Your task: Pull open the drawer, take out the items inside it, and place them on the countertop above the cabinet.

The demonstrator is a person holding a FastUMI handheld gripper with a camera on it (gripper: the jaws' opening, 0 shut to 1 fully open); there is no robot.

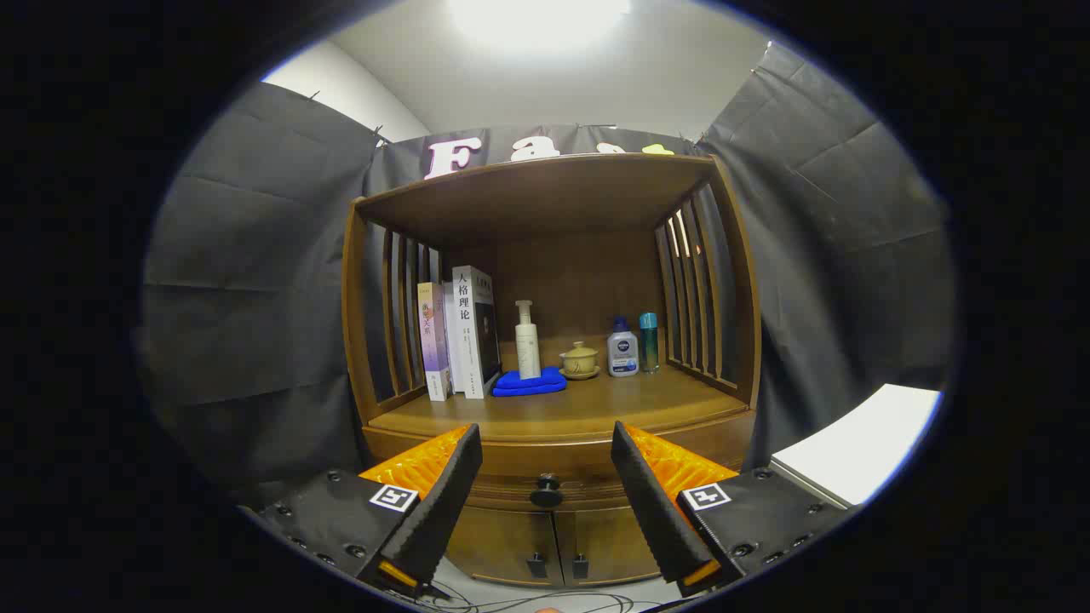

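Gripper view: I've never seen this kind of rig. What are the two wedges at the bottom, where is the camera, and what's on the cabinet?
The camera rides on hand-held tongs and looks forward along their two fingers, the wedges you see low in the picture. A person carries the tool; there is no robot arm. The fingers are spread open and hold nothing. Between them, a little beyond, is the dark knob of the closed drawer of a wooden cabinet. On the countertop above it stand books, a pump bottle on a blue cloth, a lidded cup and two small bottles. Below the drawer are two doors.
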